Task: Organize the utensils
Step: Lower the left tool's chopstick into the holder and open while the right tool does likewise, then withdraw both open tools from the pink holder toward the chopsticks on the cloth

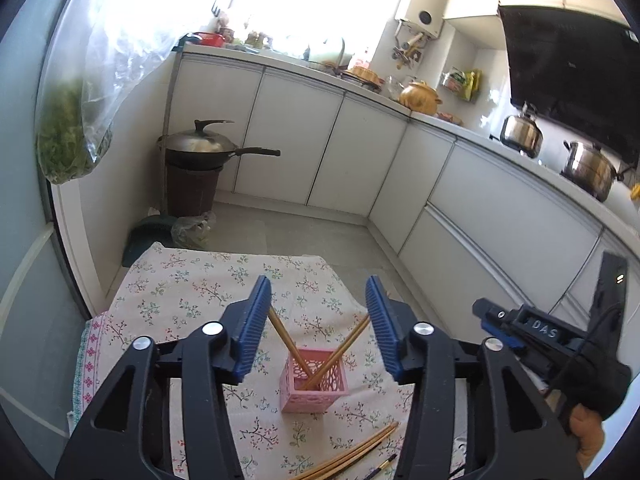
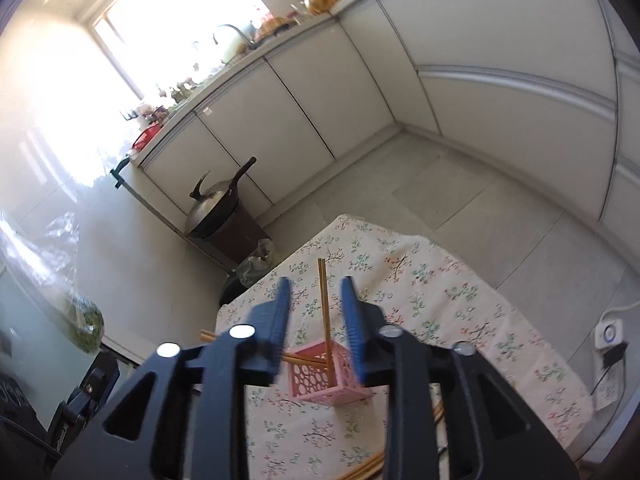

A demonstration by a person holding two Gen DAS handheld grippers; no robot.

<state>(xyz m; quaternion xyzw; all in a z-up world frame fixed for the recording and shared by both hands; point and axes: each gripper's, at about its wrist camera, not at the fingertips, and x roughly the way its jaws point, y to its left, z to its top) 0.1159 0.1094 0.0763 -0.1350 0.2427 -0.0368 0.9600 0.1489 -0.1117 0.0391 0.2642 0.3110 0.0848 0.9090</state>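
Observation:
A pink lattice holder (image 1: 314,384) stands on a floral-cloth table (image 1: 192,292). Two wooden chopsticks (image 1: 340,350) lean out of it in a V. Several more chopsticks (image 1: 352,454) lie on the cloth in front of it. My left gripper (image 1: 318,324) is open and empty above the holder. My right gripper (image 2: 316,312) is open above the holder (image 2: 324,376); one chopstick (image 2: 324,308) stands upright between its fingers without being pinched. The right gripper also shows at the right of the left wrist view (image 1: 520,332).
White cabinets (image 1: 320,140) and a counter with pots run behind. A wok on a brown bin (image 1: 196,168) stands on the floor at the far left. A plastic bag of greens (image 1: 68,136) hangs at the left. A wall socket (image 2: 608,336) is at the right.

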